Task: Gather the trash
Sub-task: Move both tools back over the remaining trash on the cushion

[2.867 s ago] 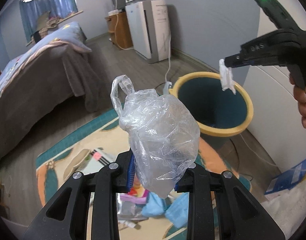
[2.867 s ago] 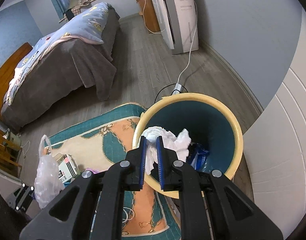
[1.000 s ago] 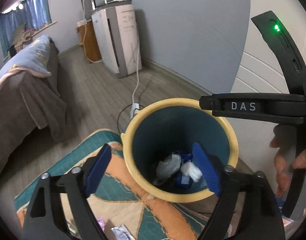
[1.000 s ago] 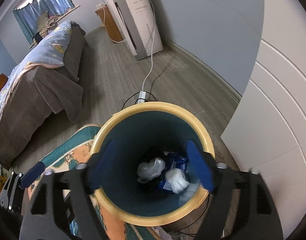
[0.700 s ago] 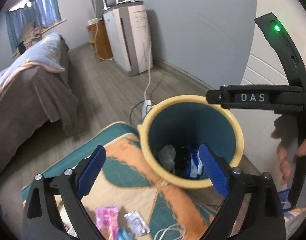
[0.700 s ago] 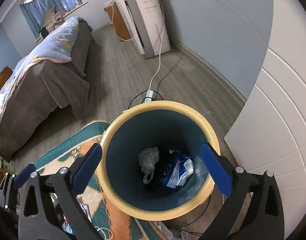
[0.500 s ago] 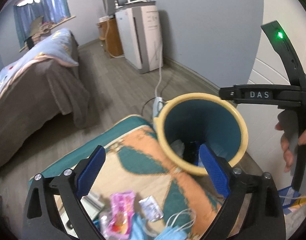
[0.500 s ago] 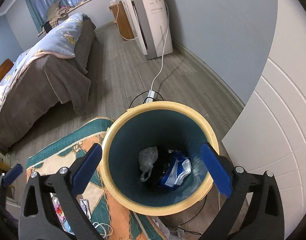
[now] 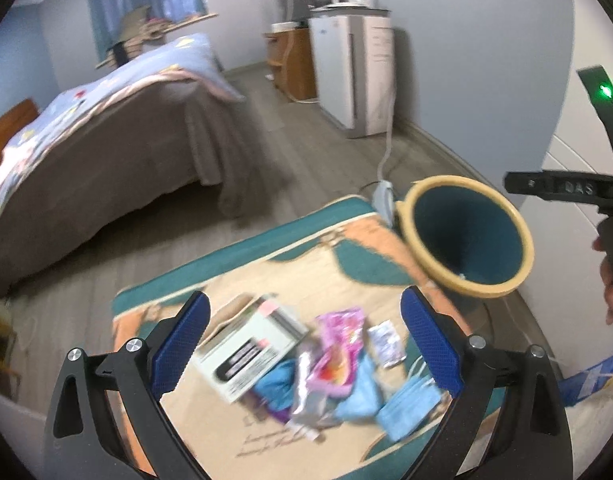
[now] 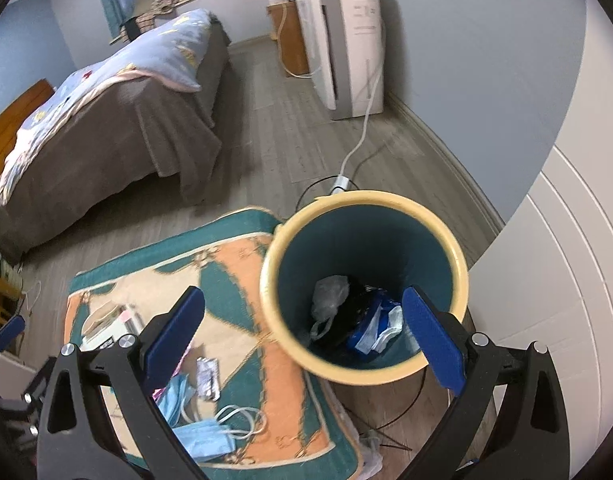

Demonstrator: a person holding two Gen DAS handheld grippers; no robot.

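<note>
A teal bin with a yellow rim (image 10: pixel 462 268) (image 9: pixel 522 240) stands at the rug's corner; a clear plastic bag (image 10: pixel 328 296) and a blue wrapper (image 10: pixel 372 326) lie inside. On the patterned rug (image 9: pixel 306 256) sits a heap of trash: a white box (image 9: pixel 246 354), a pink wrapper (image 9: pixel 340 354), a silver sachet (image 9: pixel 386 342) and blue face masks (image 9: pixel 406 410) (image 10: pixel 204 436). My left gripper (image 9: pixel 304 342) hangs open and empty above that heap. My right gripper (image 10: pixel 302 332) is open and empty over the bin's near rim.
A bed with a brown cover (image 9: pixel 106 140) fills the left. A white appliance (image 9: pixel 354 76) stands by the far wall, its cord (image 10: pixel 358 140) running to a power strip behind the bin. White panelled furniture (image 10: pixel 566 280) is at right. A hand (image 9: pixel 610 276) holds the right gripper's handle.
Both grippers let their trash fall into the bin and opened wide. The left one has swung left from the bin to over the rug's heap; the right one has pulled back slightly.
</note>
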